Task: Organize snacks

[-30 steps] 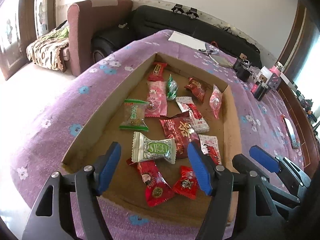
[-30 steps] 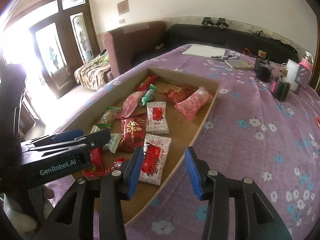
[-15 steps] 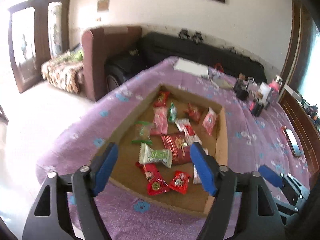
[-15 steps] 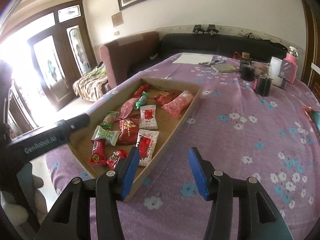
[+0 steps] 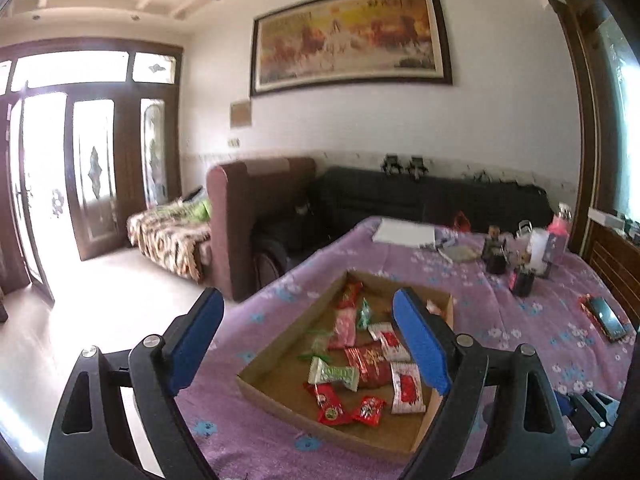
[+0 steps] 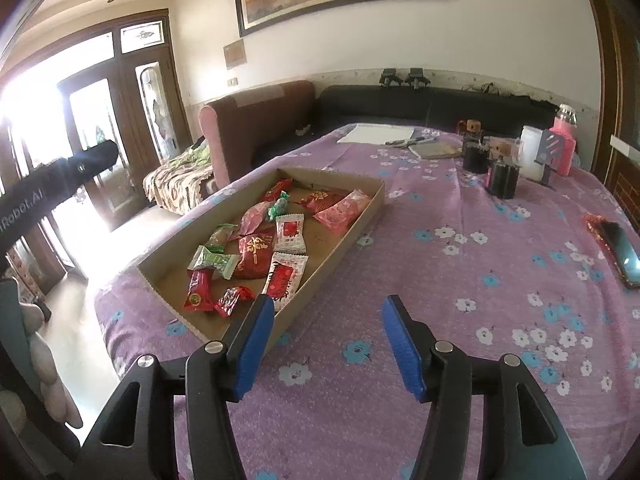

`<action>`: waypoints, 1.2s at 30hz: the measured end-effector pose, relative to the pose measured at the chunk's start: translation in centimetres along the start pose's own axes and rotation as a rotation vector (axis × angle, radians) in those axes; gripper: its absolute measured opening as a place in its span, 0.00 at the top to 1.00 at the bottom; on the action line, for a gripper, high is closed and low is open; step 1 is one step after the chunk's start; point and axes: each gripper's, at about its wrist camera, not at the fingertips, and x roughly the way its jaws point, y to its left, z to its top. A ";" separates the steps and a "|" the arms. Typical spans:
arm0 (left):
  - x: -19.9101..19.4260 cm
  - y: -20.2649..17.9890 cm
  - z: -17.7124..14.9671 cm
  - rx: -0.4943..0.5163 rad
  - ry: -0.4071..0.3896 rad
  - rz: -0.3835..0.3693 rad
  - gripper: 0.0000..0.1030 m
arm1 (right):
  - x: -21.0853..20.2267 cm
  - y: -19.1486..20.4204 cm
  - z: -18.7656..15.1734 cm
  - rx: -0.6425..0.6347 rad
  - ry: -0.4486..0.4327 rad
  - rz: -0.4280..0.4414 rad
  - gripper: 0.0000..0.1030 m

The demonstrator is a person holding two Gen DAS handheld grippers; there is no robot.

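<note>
A shallow cardboard tray (image 5: 280,396) (image 6: 340,246) lies on the purple flowered tablecloth with several wrapped snacks in it. Among them are a green-and-white candy (image 5: 334,374) (image 6: 214,262), a large red packet (image 5: 370,362) (image 6: 256,254), a white-and-red packet (image 5: 406,388) (image 6: 286,274) and a pink packet (image 6: 342,210). My left gripper (image 5: 307,296) hovers high, back from the tray's near left corner, its jaws opening wide with nothing between them. My right gripper (image 6: 328,302) hangs over the cloth just right of the tray's near corner, jaws opening, also holding nothing.
A phone (image 6: 622,252) lies on the cloth at the far right. Dark cups (image 6: 500,178), a pink bottle (image 6: 564,144) and papers (image 6: 376,134) stand at the back. A sofa (image 5: 256,208) sits beyond the table's left edge, where the floor drops away.
Both grippers have pulled back and up from the tray, which now looks smaller. The left view has tilted up to show the wall and painting. Both pairs of jaws have widened.
</note>
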 end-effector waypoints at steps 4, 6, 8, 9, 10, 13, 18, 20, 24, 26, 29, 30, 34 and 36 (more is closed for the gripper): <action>-2.1 0.8 0.1 -0.044 -0.114 0.020 0.00 | -0.5 0.0 -0.3 -0.005 -0.013 -0.003 0.42; -3.2 1.2 0.0 -0.069 -0.171 0.025 0.00 | -0.7 -0.2 -0.5 0.000 -0.018 0.000 0.42; -3.8 1.4 -0.2 -0.091 -0.204 0.036 0.00 | -0.7 -0.3 -0.6 0.003 -0.019 0.003 0.42; -3.9 1.4 -0.3 -0.097 -0.205 0.038 0.00 | -0.8 -0.4 -0.6 0.005 -0.020 0.006 0.42; -3.8 1.4 -0.3 -0.097 -0.197 0.035 0.00 | -0.9 -0.4 -0.7 0.006 -0.023 0.006 0.42; -2.7 1.0 -0.2 -0.075 -0.102 -0.010 0.00 | -1.2 -0.4 -0.9 0.001 -0.035 0.003 0.42; -0.2 -0.6 -1.3 -0.014 0.109 -0.101 0.00 | -1.9 0.2 -1.6 -0.045 -0.065 -0.027 0.27; 0.4 -1.4 -2.1 0.016 0.167 -0.108 0.00 | -2.0 0.3 -1.7 -0.054 -0.068 -0.035 0.25; 1.6 -2.6 -3.8 0.055 0.259 -0.106 0.00 | -1.5 0.0 -2.0 -0.048 -0.048 -0.041 0.20; 1.9 -3.1 -4.7 0.056 0.308 -0.114 0.00 | -1.2 -0.3 -2.1 -0.043 -0.034 -0.045 0.20; 3.0 -3.7 -5.9 0.075 0.398 -0.102 0.00 | -0.6 -0.7 -2.3 -0.034 -0.012 -0.056 0.19; 3.2 -3.9 -6.2 0.083 0.420 -0.105 0.00 | -0.4 -0.8 -2.4 -0.031 -0.001 -0.058 0.19; 3.6 -4.7 -7.1 0.117 0.454 -0.098 0.00 | 0.1 -1.0 -2.6 -0.027 0.019 -0.062 0.19; 3.5 -4.8 -7.1 0.125 0.455 -0.097 0.00 | 0.4 -1.0 -2.7 -0.023 0.028 -0.062 0.19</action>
